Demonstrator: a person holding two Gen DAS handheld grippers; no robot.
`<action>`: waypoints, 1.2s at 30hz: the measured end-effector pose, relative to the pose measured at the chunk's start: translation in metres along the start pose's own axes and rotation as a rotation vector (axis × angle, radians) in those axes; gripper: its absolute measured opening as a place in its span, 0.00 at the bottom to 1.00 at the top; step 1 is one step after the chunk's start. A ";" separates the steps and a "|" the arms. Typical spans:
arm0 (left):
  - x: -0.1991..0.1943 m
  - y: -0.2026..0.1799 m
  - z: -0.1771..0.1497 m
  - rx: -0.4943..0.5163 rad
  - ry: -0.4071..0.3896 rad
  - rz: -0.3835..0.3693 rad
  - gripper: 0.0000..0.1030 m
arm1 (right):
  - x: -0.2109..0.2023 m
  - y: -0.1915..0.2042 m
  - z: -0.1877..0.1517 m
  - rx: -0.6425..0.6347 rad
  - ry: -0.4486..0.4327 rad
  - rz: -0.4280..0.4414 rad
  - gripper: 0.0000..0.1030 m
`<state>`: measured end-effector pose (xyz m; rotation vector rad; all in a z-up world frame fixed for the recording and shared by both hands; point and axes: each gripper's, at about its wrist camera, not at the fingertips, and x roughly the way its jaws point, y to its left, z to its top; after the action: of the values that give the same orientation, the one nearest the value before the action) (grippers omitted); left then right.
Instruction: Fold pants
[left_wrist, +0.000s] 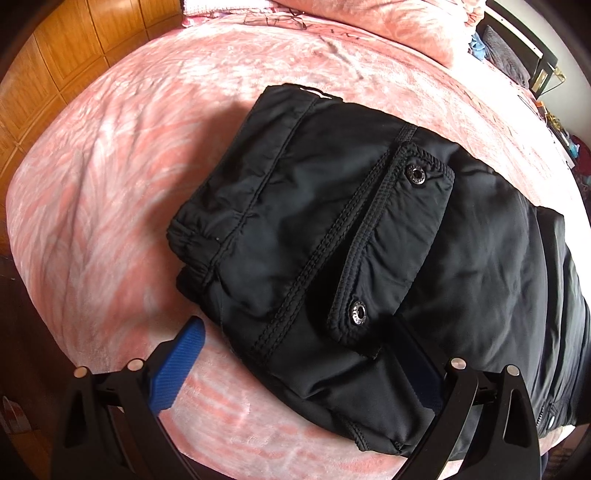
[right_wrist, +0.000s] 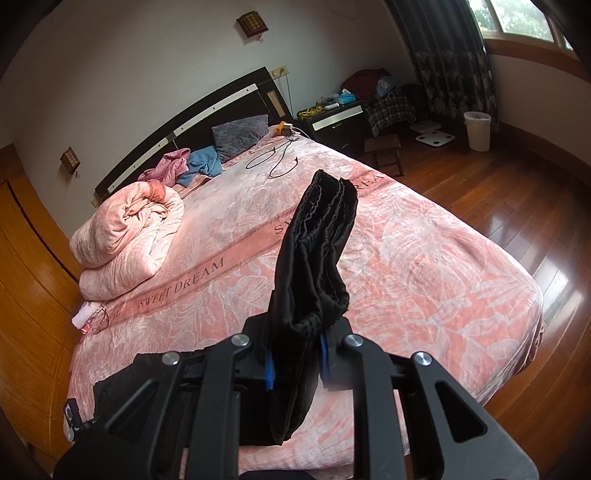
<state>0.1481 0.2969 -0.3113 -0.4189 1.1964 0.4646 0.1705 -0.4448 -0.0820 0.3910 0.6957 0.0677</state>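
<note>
Pants (left_wrist: 369, 236) were sitting folded up in the middle of the left view, on the pink bedspread (left_wrist: 110, 166). Left gripper (left_wrist: 295, 365) had its jaws spread wide at the near edge, not pinching anything. Right gripper (right_wrist: 295, 362) was clamped on a bunched stack of the black fabric, sticking up mid-frame. My worry: that thick, slippery wad could slide out or splay apart and undo the fold.

Pants (left_wrist: 369, 240) cut off at right edge; left hand-held gripper's (left_wrist: 295, 354) right finger in shadow.
</note>
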 end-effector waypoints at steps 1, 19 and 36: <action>0.000 -0.002 0.000 0.004 -0.002 0.006 0.97 | 0.000 0.003 0.001 -0.015 -0.003 -0.003 0.16; -0.002 -0.007 0.005 0.011 0.000 0.009 0.97 | -0.005 0.029 0.004 -0.123 -0.020 -0.012 0.16; 0.007 0.011 0.003 0.025 -0.019 -0.038 0.97 | -0.002 0.087 0.003 -0.278 0.000 -0.078 0.16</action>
<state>0.1469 0.3087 -0.3177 -0.4145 1.1728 0.4194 0.1766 -0.3652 -0.0466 0.0973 0.6897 0.0892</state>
